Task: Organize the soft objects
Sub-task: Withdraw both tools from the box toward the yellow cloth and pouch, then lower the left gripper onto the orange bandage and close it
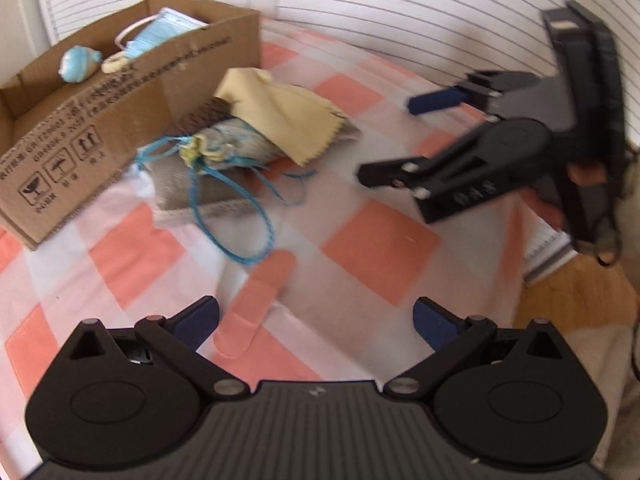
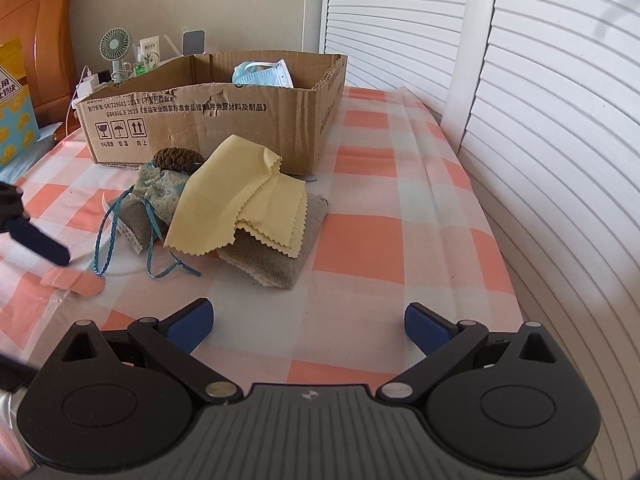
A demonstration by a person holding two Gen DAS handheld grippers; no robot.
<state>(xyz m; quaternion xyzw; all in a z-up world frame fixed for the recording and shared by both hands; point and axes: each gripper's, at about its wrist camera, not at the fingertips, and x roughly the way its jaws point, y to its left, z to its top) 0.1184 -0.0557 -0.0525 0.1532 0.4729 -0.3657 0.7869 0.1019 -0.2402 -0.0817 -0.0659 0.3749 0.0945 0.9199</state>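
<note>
A cardboard box (image 1: 120,120) (image 2: 208,120) stands on the checked cloth and holds a blue face mask (image 1: 160,32) (image 2: 264,74) and a small blue plush (image 1: 78,64). Beside it lies a pile: a yellow cloth (image 1: 280,112) (image 2: 244,204), a grey woven cloth (image 1: 192,188) (image 2: 272,264), a drawstring pouch (image 1: 224,148) (image 2: 164,192) with blue cord, and a brown knitted item (image 2: 176,158). A plaster strip (image 1: 256,300) (image 2: 76,282) lies just ahead of my open, empty left gripper (image 1: 316,320). My right gripper (image 2: 308,324) (image 1: 400,140) is open and empty, short of the pile.
White slatted doors (image 2: 520,100) run along the far side of the checked cloth (image 1: 380,240). A wooden headboard (image 2: 48,20) and a shelf with a small fan (image 2: 116,48) and bottles stand behind the box. A wooden surface (image 1: 580,300) lies at the right.
</note>
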